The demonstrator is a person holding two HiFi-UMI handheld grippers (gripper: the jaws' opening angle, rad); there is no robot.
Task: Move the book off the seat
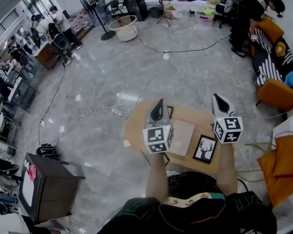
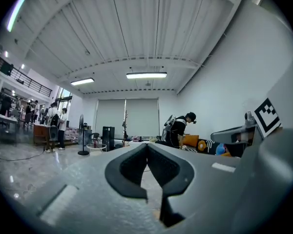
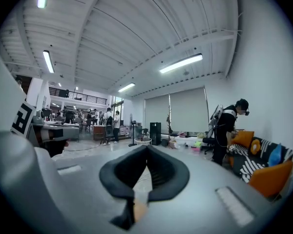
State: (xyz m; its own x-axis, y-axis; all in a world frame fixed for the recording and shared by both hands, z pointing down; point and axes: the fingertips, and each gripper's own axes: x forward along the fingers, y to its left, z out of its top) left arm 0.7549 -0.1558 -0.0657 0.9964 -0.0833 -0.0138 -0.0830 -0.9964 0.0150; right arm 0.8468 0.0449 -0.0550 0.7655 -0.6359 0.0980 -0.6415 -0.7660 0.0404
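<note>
Forearms at frame bottom raise left gripper (image 1: 159,108) and right gripper (image 1: 219,102), jaws together, empty | tan book (image 1: 181,136) lies on round wooden seat (image 1: 136,126), frame centre | moving it off remains, apparently.

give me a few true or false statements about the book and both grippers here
1. The left gripper has its jaws together with nothing between them. True.
2. The right gripper is shut on the book. False: its jaws are together on nothing, and the book lies on the round wooden surface.
3. A framed deer picture lies beside the book on that surface. True.
4. The book stands upright on its edge. False: it lies flat.
</note>
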